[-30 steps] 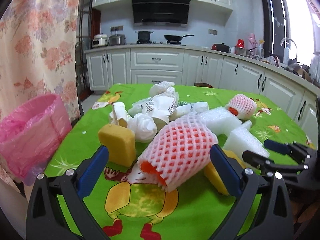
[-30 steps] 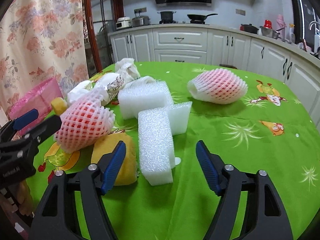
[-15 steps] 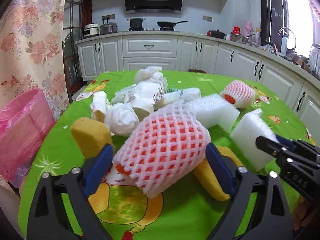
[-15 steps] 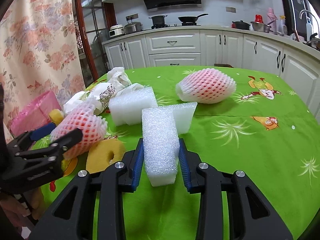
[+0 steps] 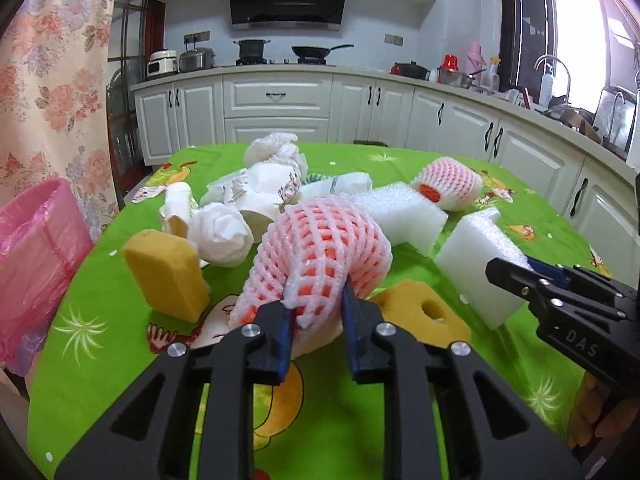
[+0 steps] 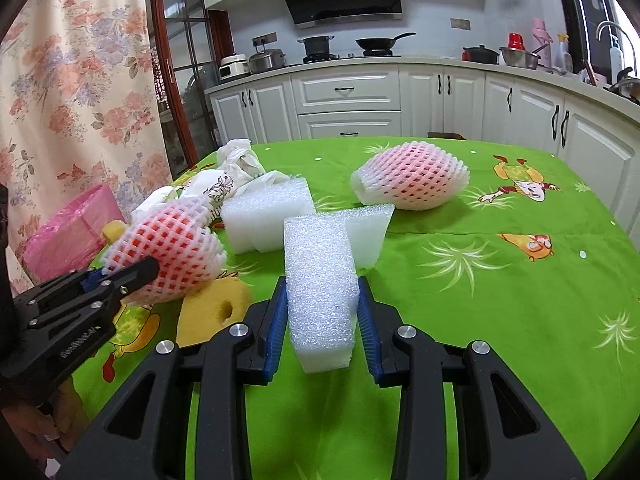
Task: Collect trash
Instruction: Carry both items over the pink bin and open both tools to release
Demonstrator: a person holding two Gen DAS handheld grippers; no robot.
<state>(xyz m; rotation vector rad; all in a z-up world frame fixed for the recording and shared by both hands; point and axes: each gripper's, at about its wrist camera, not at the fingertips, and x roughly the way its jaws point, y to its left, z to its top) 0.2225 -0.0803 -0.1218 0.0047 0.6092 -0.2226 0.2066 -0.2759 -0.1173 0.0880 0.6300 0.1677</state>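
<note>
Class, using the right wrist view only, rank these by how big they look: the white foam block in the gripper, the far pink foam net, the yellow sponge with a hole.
1. White foam block, though nearness enlarges it.
2. Far pink foam net.
3. Yellow sponge, partly hidden.

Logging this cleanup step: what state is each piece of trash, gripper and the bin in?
left gripper: shut on foam net sleeve
right gripper: shut on white foam block
second net sleeve: lying loose
yellow sponge ring: lying flat
pink bin bag: open
</note>
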